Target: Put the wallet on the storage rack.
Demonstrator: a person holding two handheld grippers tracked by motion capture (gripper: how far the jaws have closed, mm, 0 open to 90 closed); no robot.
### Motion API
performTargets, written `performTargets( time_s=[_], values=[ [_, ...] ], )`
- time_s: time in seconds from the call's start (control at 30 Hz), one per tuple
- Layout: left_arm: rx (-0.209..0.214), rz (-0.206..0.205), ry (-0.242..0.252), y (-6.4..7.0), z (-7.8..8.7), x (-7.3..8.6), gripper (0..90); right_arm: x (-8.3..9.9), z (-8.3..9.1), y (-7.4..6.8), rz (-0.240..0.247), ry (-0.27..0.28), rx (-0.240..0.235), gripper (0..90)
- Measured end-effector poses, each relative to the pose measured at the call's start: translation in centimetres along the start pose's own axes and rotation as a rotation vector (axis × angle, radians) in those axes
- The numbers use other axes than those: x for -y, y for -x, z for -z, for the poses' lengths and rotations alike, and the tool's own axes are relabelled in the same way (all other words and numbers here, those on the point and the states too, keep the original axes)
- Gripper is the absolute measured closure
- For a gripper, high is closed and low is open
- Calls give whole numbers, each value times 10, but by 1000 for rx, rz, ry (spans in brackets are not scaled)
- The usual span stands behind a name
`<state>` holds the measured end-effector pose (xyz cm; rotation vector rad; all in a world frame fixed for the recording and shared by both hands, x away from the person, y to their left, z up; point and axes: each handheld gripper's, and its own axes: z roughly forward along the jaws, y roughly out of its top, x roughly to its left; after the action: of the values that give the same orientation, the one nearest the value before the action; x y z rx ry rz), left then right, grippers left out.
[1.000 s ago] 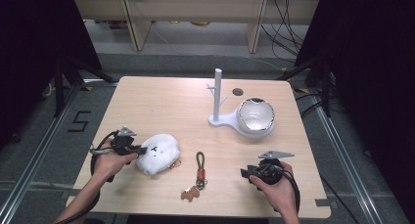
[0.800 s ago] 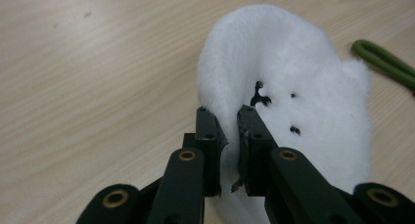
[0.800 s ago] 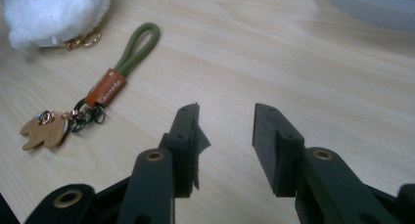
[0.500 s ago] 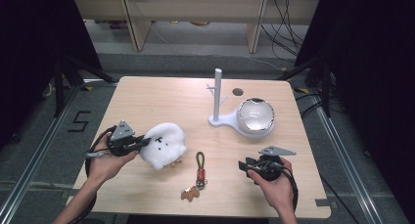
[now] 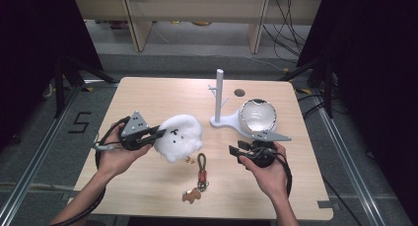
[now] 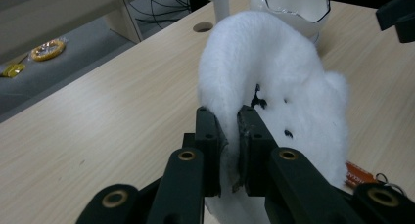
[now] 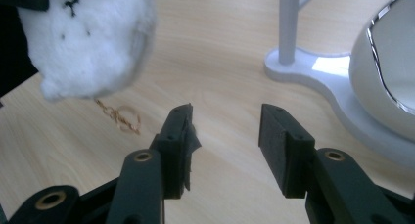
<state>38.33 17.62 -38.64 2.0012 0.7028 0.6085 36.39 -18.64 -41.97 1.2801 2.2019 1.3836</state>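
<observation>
A white fluffy plush toy (image 5: pixel 178 136) with small black face marks hangs lifted off the table, and my left gripper (image 5: pixel 156 134) is shut on its edge. In the left gripper view the jaws pinch the plush toy (image 6: pixel 274 82) fur between them. A thin gold chain with a ring (image 7: pixel 120 117) dangles from the plush toy (image 7: pixel 88 38) down to the table. My right gripper (image 5: pixel 235 151) stands open over bare wood at the right, with nothing between its fingers (image 7: pixel 178 141).
A red leather keychain (image 5: pixel 201 169) with a brown charm (image 5: pixel 191 195) lies at the front middle. A white stand with a post (image 5: pixel 220 95) and a bowl-shaped dish (image 5: pixel 257 115) sits at the back right, close to my right hand. A round hole (image 5: pixel 239 93) marks the far tabletop.
My left gripper has lifted the plush toy off the table and carried it right and away from me. The right gripper has shifted slightly left.
</observation>
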Motion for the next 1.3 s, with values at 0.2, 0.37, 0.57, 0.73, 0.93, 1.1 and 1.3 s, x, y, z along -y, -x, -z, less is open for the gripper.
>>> performTargets(
  time_s=[0.2,0.37,0.57,0.73,0.93,1.1,1.3],
  values=[
    [21,-26,-2,9,-6,-9,807,-20,-8,-11,17,14,-20,560],
    [51,-75,-2,19,-12,-18,806,-30,-15,-13,35,22,-26,536],
    [80,-106,-4,24,-17,-24,805,-37,-21,-12,48,35,-39,511],
    [95,-124,6,30,-20,-27,805,-39,-23,-16,31,31,-46,497],
    [115,-166,3,35,-21,-30,804,-42,-28,-13,72,40,-43,482],
    [119,-179,13,38,-22,-33,804,-42,-28,-13,75,25,-69,531],
    [118,-176,36,43,-24,-37,803,-41,-26,-16,68,32,-63,683]
  ],
)
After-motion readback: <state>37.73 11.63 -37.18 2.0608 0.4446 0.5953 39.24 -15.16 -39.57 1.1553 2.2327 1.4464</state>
